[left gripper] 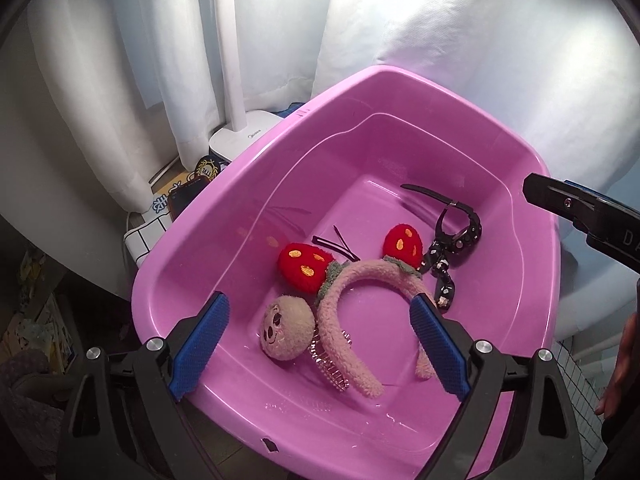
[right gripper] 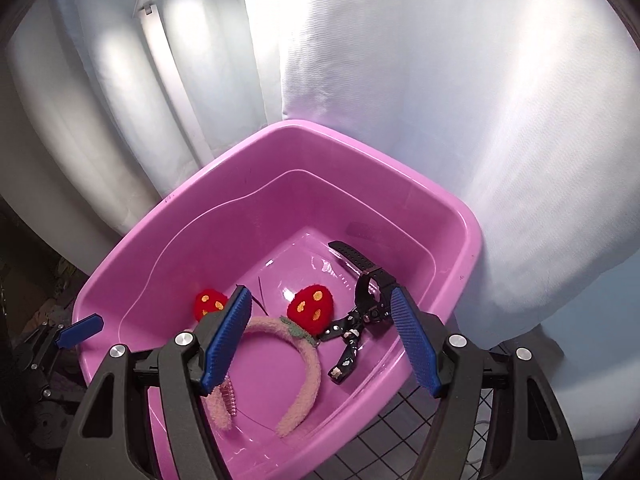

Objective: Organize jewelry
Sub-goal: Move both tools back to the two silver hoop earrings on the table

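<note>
Several pieces look sorted already, judging by what's sitting in the pink plastic tub (left gripper: 240, 184).

Left wrist view: a fuzzy pink headband with red strawberry ears (left gripper: 348, 280) lies on the tub floor, with a round beige plush face clip (left gripper: 285, 328) right against it and a clear toothed comb (left gripper: 328, 364) poking out underneath. Behind them there's a thin dark hairpin (left gripper: 340, 242), and off to the right a black wristwatch (left gripper: 460, 228) touching a studded black strap (left gripper: 438, 276). The left gripper (left gripper: 320, 344) hangs over the near rim, jaws wide apart, nothing between them.

Right wrist view: same tub (right gripper: 400, 184), same headband (right gripper: 304, 344), watch (right gripper: 372, 280) and strap (right gripper: 348, 344). The right gripper (right gripper: 320, 336) is spread open too and holds nothing. The left one's blue pad (right gripper: 80, 330) peeks in at the left edge.

My guess is the loading is mostly done. Can't see any loose jewelry outside the tub, so whether anything's left I can't tell.
</note>
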### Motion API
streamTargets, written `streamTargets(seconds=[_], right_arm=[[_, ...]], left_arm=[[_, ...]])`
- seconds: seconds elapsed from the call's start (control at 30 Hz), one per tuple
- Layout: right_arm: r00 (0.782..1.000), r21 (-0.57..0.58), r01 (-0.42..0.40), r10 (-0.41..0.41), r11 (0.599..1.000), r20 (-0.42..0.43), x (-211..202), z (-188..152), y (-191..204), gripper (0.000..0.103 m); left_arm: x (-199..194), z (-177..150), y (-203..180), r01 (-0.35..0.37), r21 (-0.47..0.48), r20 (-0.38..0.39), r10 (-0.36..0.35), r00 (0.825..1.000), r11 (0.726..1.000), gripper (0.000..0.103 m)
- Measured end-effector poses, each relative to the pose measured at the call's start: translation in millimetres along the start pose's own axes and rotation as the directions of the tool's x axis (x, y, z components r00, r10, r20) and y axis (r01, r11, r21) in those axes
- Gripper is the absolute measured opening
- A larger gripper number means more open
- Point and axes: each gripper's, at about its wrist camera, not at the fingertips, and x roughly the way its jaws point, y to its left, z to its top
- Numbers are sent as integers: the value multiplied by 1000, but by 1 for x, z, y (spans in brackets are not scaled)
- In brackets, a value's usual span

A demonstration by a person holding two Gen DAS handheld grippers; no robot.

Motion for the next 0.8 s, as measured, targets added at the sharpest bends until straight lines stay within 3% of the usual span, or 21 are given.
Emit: streamTargets(seconds=[0.2,0.33,0.47,0.67,0.8], right_arm=[[995,71,-4,-3,997,103,-58,-39,-40,70],[989,142,20,-41,990,145,-93,-84,-79,73],[987,203,71,-98,977,130,-116,-142,-122,73],[993,200,85,-99,976,62,-118,-217,-174,73],[999,161,33,-35,986,4,-95,-248,-201,73]], left_arm=[[-34,-11,-20,25,18,66,-26,997,1000,93],[-60,-24,-46,63,57,126,-70,990,996,95],[-81,-46,-79,97,99,167,-113,979,990,97],[-96,-93,-132,169,91,187,-184,965,981,97],[-88,-133,-171,135,62,174,-144,974,989,97]])
